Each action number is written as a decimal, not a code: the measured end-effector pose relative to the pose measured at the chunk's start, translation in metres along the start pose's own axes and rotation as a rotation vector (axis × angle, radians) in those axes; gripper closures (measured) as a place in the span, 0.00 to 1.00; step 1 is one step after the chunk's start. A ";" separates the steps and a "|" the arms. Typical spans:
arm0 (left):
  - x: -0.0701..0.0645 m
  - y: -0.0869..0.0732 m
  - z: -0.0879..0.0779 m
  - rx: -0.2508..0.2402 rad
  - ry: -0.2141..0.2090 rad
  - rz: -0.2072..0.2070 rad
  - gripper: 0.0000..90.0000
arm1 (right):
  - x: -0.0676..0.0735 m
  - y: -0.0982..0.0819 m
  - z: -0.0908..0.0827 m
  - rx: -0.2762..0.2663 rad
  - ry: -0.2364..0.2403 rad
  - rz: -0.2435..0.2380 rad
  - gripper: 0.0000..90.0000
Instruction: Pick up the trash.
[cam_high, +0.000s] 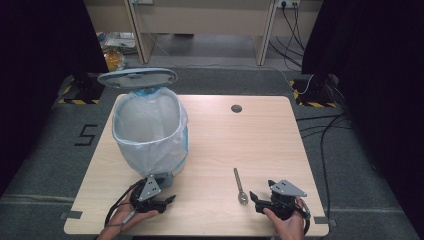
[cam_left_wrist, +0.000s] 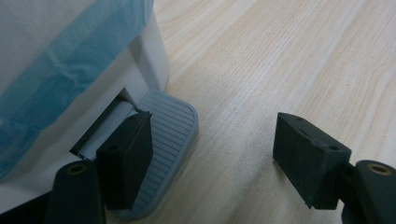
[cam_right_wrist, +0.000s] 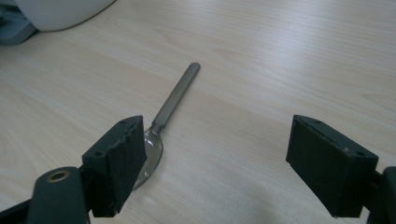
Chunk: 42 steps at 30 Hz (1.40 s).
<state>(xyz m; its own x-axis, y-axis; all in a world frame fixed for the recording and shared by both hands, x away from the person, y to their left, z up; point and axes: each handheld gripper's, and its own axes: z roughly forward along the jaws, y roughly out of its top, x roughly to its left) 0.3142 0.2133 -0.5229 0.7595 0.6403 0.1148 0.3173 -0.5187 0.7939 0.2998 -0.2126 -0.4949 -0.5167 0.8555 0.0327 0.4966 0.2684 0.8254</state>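
Left gripper open, empty, one jaw pressing pedal of lidded pedal bin, lid raised; spoon flat on table right of bin, handle pointing away, bowl just left of right gripper, open, empty, the nearer.

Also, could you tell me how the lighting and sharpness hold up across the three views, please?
High view: even light on the table, dark curtains at both sides, picture a little soft. Left gripper view: the ribbed pedal and wood grain are sharp, while the bin liner looks washed out. Right gripper view: the spoon is fairly sharp with a dull sheen on its bowl, and the near jaws are soft.
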 end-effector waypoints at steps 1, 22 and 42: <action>0.000 0.000 0.000 -0.001 0.000 0.000 0.32 | 0.003 0.003 0.003 -0.007 0.002 0.008 0.26; 0.000 0.000 0.000 -0.001 0.002 0.005 0.32 | 0.035 0.014 0.049 0.096 0.015 -0.035 0.66; -0.001 0.000 0.000 0.001 0.005 0.012 0.33 | 0.035 0.012 0.057 0.103 0.052 -0.056 0.88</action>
<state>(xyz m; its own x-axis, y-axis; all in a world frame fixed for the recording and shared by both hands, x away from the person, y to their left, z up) 0.3137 0.2131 -0.5232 0.7605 0.6368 0.1273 0.3087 -0.5269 0.7919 0.3271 -0.1542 -0.5161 -0.5799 0.8144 0.0194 0.5336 0.3617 0.7645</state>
